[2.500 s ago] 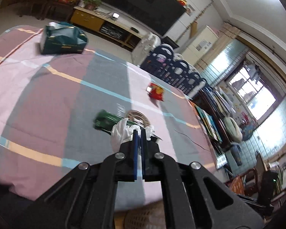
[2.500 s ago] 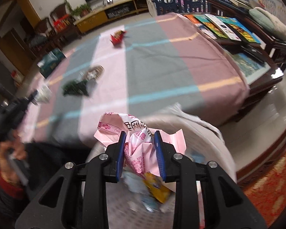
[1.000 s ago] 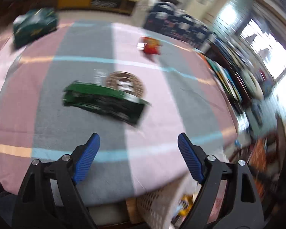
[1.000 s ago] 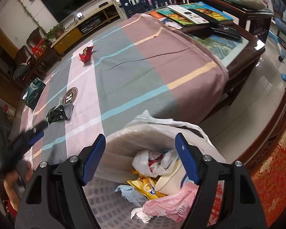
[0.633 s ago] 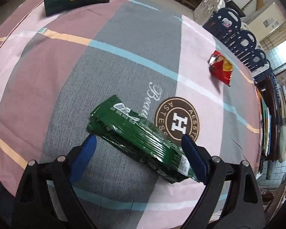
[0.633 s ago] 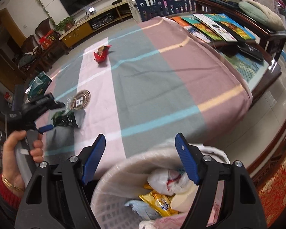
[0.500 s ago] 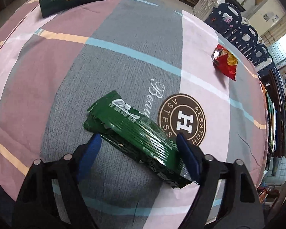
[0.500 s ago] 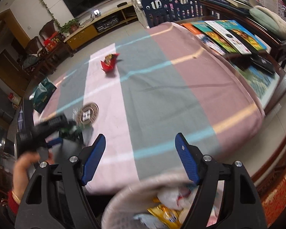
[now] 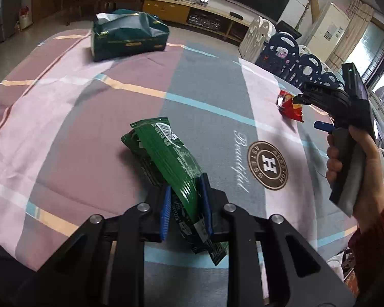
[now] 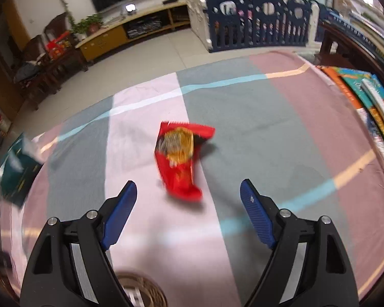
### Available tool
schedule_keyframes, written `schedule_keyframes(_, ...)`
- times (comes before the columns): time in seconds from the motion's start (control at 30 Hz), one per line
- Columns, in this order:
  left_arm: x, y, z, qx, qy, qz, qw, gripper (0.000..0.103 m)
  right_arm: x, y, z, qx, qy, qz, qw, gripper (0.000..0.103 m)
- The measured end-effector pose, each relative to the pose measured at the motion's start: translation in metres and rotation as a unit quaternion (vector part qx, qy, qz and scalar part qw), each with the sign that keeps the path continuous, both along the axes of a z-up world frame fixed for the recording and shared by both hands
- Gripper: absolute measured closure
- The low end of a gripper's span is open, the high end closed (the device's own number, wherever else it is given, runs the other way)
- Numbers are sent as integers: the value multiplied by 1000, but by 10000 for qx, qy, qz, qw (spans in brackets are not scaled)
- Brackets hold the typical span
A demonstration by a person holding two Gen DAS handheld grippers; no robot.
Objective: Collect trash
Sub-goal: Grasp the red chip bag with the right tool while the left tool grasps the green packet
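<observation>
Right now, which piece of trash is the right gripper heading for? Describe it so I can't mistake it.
On the striped tablecloth, find the pale pink band running away from the round brown logo. The red snack wrapper lies there, just ahead of the right gripper, whose jaws are opening with nothing between them. It is the only red, crumpled packet; the other wrapper is long and green.

Black gripper (image 9: 184,211), blue pads (ribbed), red sleeve (image 9: 371,232).
</observation>
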State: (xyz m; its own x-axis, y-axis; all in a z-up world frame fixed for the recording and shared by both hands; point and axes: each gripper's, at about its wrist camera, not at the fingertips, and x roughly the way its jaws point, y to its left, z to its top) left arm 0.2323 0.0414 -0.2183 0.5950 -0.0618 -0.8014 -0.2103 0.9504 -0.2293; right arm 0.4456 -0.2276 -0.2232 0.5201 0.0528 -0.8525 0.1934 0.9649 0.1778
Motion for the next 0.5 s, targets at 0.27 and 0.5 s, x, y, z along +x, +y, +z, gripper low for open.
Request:
schedule_keyframes(0.27,-3,13,9,426,-223,173,9987,81,45,15,-25,-288,211,-48,9994,56)
schedule_keyframes(0.5,-9,2,15,571,-467,11,9973,81,-21,24,-9,164,-43,497,9986,74)
